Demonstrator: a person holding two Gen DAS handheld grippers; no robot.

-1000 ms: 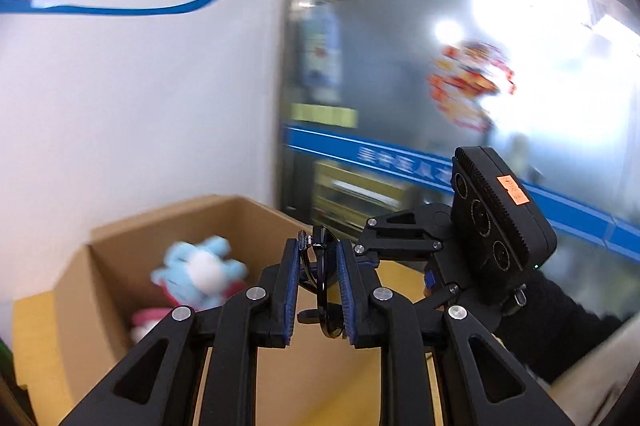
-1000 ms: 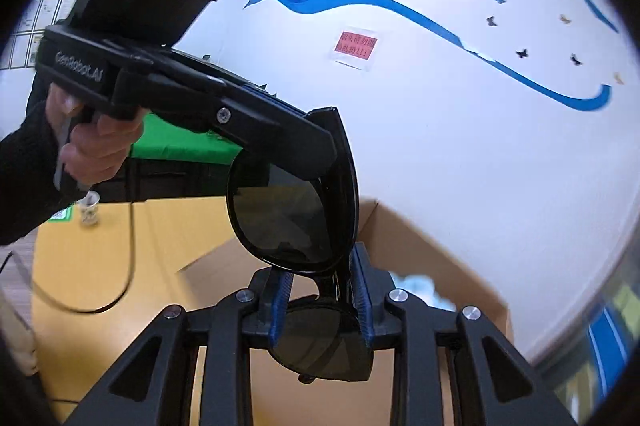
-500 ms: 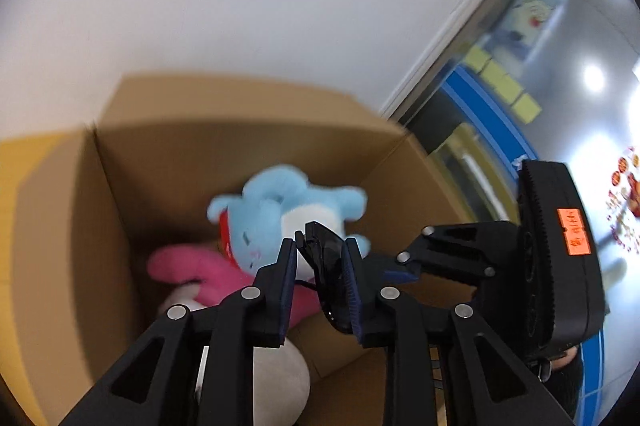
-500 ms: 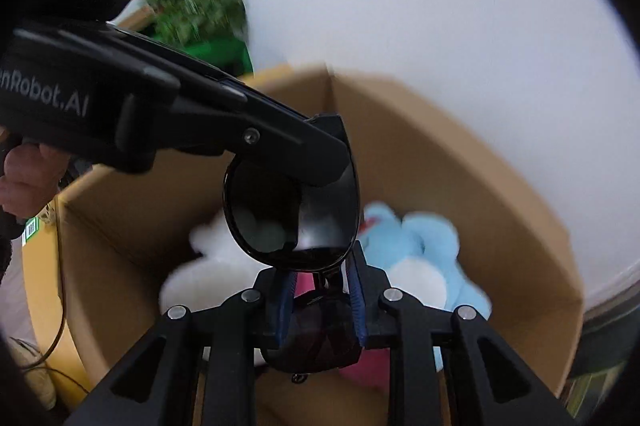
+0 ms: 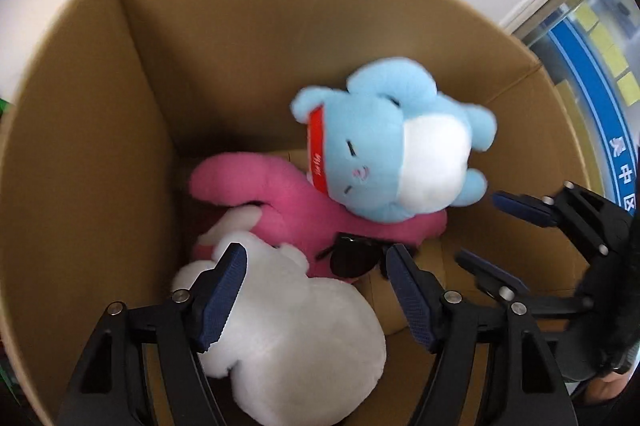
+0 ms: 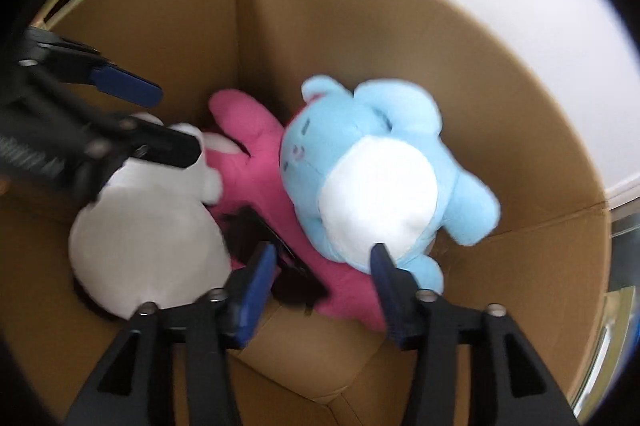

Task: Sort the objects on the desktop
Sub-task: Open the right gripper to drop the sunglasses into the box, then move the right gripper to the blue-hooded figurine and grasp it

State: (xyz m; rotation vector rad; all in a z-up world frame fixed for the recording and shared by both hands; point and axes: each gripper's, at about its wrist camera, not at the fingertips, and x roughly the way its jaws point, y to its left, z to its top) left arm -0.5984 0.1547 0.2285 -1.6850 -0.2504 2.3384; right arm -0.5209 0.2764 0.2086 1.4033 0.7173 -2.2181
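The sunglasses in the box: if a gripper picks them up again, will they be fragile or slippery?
The sunglasses look thin, hard and glossy, so probably light, a little slippery, and easy to scratch. Lying on the soft pink plush, they would likely sink or shift when pushed.

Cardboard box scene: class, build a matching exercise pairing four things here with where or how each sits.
Things:
1. blue plush
2. pink plush
3. sunglasses
4. left gripper

States:
A. lying on the pink toy, beside the white plush
B. open, holding nothing
C. lying on top of the pink toy, white belly showing
D. underneath the blue toy in the cardboard box

Pairs: 1-C, 2-D, 3-A, 4-B
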